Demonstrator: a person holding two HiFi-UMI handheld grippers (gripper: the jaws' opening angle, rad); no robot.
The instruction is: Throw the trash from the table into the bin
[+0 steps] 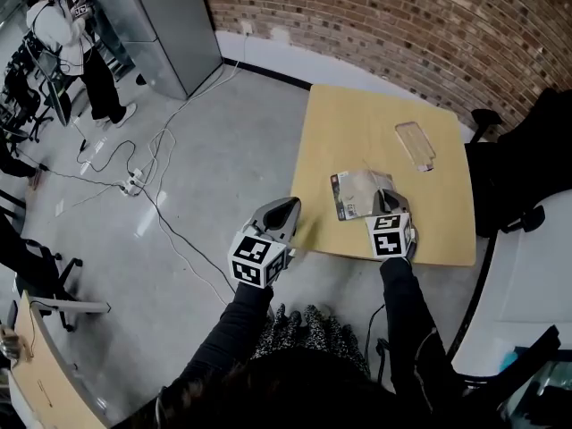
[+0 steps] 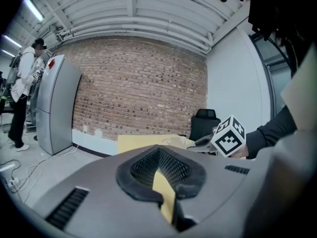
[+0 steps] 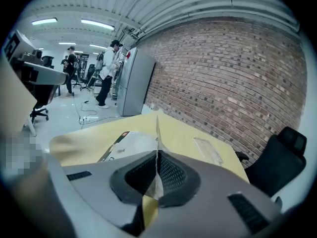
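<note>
Right claw (image 1: 384,199) clamps the wrapper (image 1: 355,193) by its thin edge; lift slowly off the tabletop (image 1: 357,123) so it cannot slip.

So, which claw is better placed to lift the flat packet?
Right. The right claw is shut on the edge of the packet; the left claw hangs beside the table, clear of it.

Left hand-held gripper (image 1: 288,206): its cube carries black-and-white square markers, with no letters or digits.
Right hand-held gripper (image 1: 383,193): its cube carries the same kind of square markers, with no letters or digits.
Packet (image 1: 354,193) on the counter (image 1: 357,123): a dark strip along one edge bears print too small to read.
Readable text: none.
</note>
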